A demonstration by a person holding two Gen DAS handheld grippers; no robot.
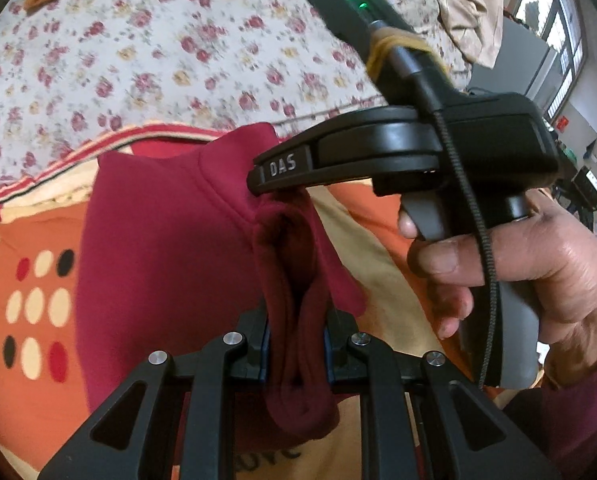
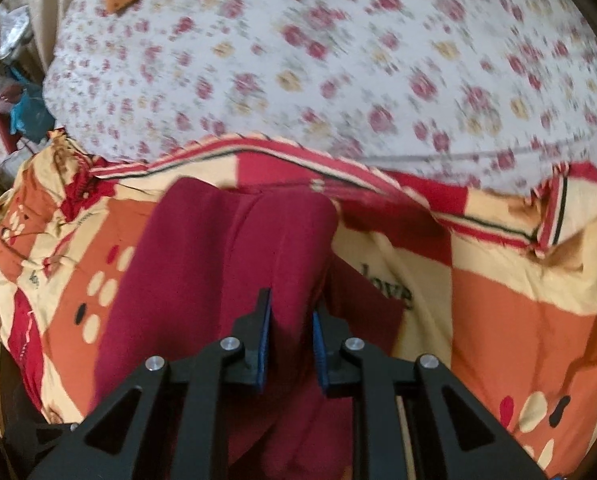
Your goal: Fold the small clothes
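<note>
A small dark red garment [image 1: 158, 240] hangs above an orange, cream and red patterned blanket [image 1: 30, 240]. My left gripper [image 1: 298, 336] is shut on a bunched fold of it, the cloth squeezed between its blue pads. In the left wrist view the right gripper [image 1: 258, 184] pinches another part of the same cloth at its tip, held by a person's hand [image 1: 538, 256]. In the right wrist view the right gripper [image 2: 292, 320] is shut on a thick fold of the red garment [image 2: 202, 264], which drapes down over the blanket [image 2: 518, 320].
A white bedsheet with red flowers [image 1: 138, 52] [image 2: 338, 60] covers the bed beyond the blanket. A beige cloth [image 1: 466, 4] lies at the far right, with a window behind it. Clutter and a blue bag [image 2: 26, 108] sit off the bed's left edge.
</note>
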